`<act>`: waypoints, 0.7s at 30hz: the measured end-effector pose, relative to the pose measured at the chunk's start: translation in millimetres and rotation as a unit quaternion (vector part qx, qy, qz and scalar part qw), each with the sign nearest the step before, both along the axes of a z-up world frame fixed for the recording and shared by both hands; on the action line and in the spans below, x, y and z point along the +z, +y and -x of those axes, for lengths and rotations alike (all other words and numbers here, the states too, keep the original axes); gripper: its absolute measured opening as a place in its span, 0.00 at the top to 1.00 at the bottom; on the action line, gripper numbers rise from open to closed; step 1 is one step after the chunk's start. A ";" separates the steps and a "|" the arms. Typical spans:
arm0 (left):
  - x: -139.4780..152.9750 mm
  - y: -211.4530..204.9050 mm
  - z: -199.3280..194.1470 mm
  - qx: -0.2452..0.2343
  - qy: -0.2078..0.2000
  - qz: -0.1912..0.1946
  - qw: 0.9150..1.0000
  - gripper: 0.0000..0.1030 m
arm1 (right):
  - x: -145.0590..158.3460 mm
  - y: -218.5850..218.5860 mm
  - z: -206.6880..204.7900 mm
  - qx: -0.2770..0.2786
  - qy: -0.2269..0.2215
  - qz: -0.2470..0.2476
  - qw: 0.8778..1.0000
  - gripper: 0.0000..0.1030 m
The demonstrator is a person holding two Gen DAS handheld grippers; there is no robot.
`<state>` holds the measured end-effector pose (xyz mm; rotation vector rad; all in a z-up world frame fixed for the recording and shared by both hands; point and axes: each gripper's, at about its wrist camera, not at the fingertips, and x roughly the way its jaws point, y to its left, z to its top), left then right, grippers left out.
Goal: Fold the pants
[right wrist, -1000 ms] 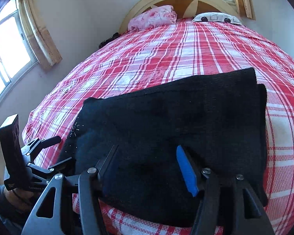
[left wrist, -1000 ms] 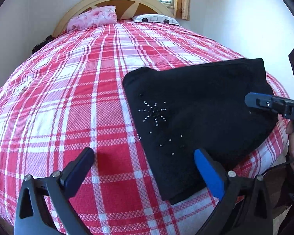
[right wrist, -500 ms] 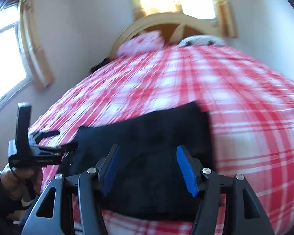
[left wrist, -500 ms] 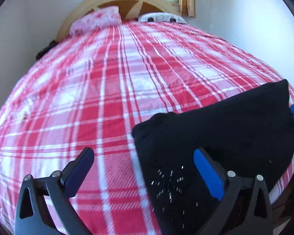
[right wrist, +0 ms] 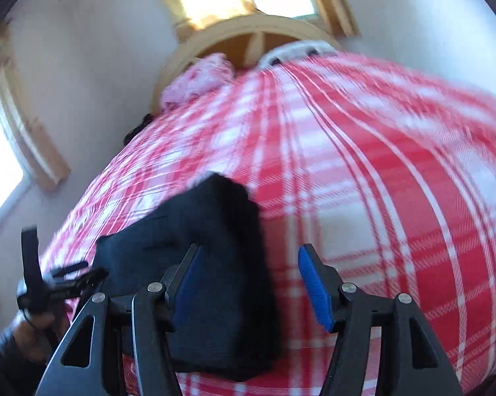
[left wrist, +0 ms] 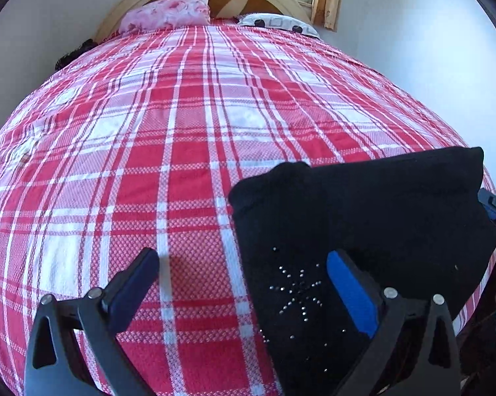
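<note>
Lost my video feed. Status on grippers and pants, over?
Left gripper open, empty. Right gripper open, empty. Black pants folded flat on the plaid bedspread, near edge. Nothing in the way.

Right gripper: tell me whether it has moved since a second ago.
Yes. In its own view the right gripper has swung right: the black pants, earlier filling the space between its fingers, now sit at the left finger, with plaid bedspread between them.
</note>
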<state>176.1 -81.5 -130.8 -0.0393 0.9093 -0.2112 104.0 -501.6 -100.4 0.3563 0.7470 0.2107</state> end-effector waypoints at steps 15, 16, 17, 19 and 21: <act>-1.8 -21.4 4.1 0.003 -0.010 -0.027 1.000 0.00 | -16.9 27.1 3.3 0.058 0.009 0.002 0.998 0.41; -2.0 -21.9 3.9 0.004 -0.011 -0.028 1.000 0.00 | -16.2 30.8 3.8 0.056 0.007 0.016 0.998 0.41; -2.4 -22.4 3.8 0.005 -0.012 -0.028 1.000 0.00 | -15.5 29.7 3.5 0.054 0.006 0.014 0.998 0.41; -3.5 -22.9 3.1 0.006 -0.013 -0.028 1.000 0.00 | -17.0 21.1 -0.7 0.042 0.010 -0.017 0.999 0.41; -3.3 -23.1 3.6 0.005 -0.014 -0.029 0.999 0.00 | -19.3 18.7 -6.3 0.033 0.013 -0.032 0.999 0.41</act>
